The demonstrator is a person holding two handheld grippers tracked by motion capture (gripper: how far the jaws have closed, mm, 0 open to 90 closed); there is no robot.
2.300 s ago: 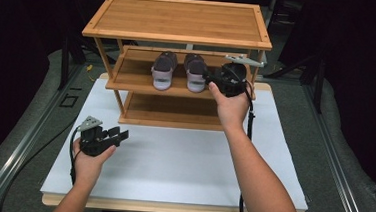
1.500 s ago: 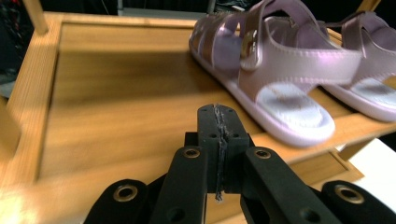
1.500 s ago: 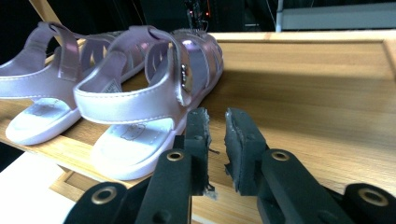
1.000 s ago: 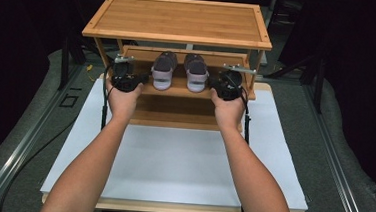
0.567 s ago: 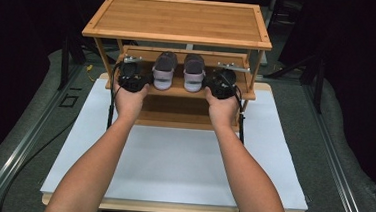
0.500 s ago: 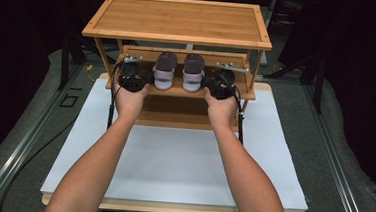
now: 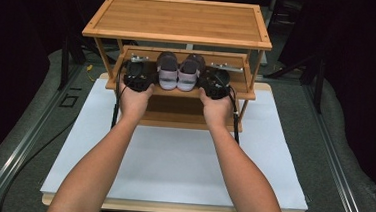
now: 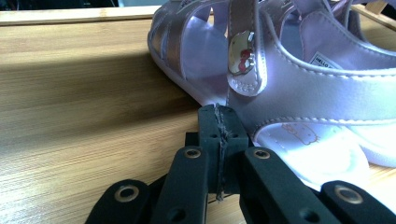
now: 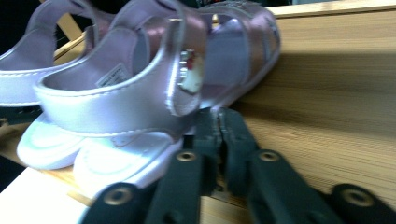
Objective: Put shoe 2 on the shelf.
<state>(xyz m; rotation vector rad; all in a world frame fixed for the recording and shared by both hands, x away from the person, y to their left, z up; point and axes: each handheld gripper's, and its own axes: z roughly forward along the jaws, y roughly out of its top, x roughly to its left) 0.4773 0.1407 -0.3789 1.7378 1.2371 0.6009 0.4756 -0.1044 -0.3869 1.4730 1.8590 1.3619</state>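
A pair of lilac strap sandals stands side by side, toes away from me, on the middle shelf of a bamboo rack: left sandal, right sandal. My left gripper rests on the shelf at the left sandal's outer side. Its tips are shut, empty, and touch the sandal's sole. My right gripper mirrors it at the right sandal's outer side. Its jaws have just been closing, and its tips meet with nothing between them, against the right sandal.
The rack's top shelf overhangs both grippers, and its side posts stand close outside each hand. A lower shelf lies beneath. The rack stands at the far end of a white board, with grey floor and rails around it.
The left hand came up from the white board to the middle shelf. Since then both grippers have slid inward along the shelf, up against the sandals' outer sides.
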